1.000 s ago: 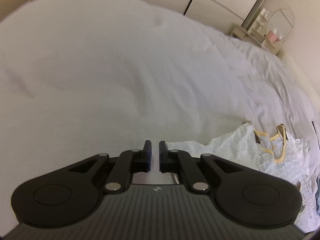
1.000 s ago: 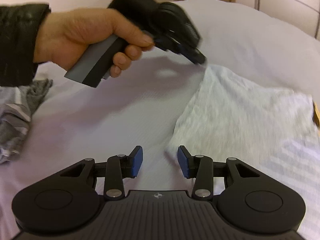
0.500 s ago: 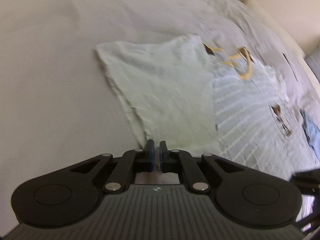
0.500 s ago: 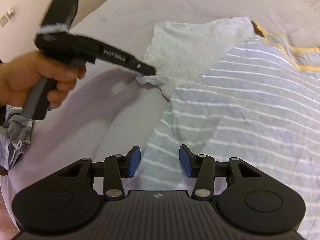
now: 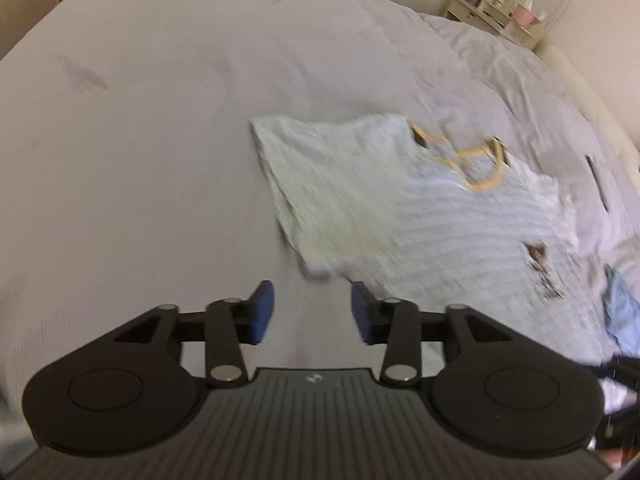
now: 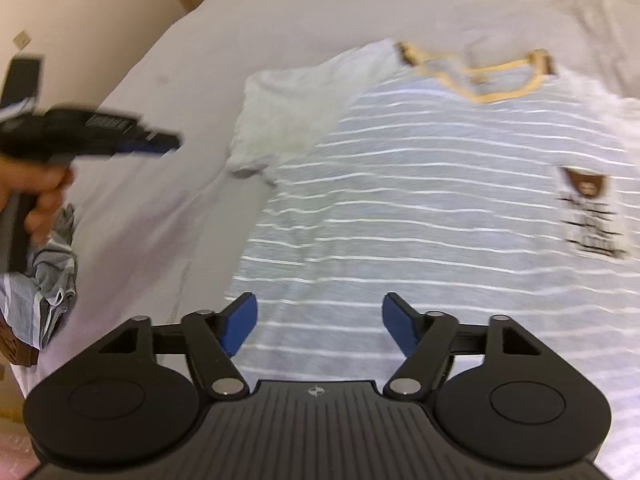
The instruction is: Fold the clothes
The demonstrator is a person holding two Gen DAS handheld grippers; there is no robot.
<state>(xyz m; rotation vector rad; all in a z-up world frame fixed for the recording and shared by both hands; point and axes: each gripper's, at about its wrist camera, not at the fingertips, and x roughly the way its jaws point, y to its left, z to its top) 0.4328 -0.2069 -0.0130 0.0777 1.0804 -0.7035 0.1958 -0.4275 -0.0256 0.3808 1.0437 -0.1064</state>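
A grey T-shirt with white stripes (image 6: 420, 208) and a yellow collar (image 6: 480, 76) lies flat on the bed, its pale sleeve (image 6: 288, 120) spread to the left. In the left wrist view the same T-shirt (image 5: 460, 216) lies ahead and to the right. My left gripper (image 5: 312, 306) is open, nothing between its fingers, just short of the sleeve's near corner (image 5: 320, 268). From the right wrist view the left gripper (image 6: 160, 144) hangs left of the sleeve, held by a hand (image 6: 44, 196). My right gripper (image 6: 318, 316) is open wide above the shirt's lower body.
The pale bedcover (image 5: 160, 120) spreads wide to the left and far side. A bundle of grey clothes (image 6: 48, 276) sits at the bed's left edge. A blue garment (image 5: 624, 312) lies at the right. A small dresser with a mirror (image 5: 516, 4) stands far back.
My left gripper has opened and let go of the sleeve, which now lies spread flat; it has drawn back from it. My right gripper has opened wider over the shirt.
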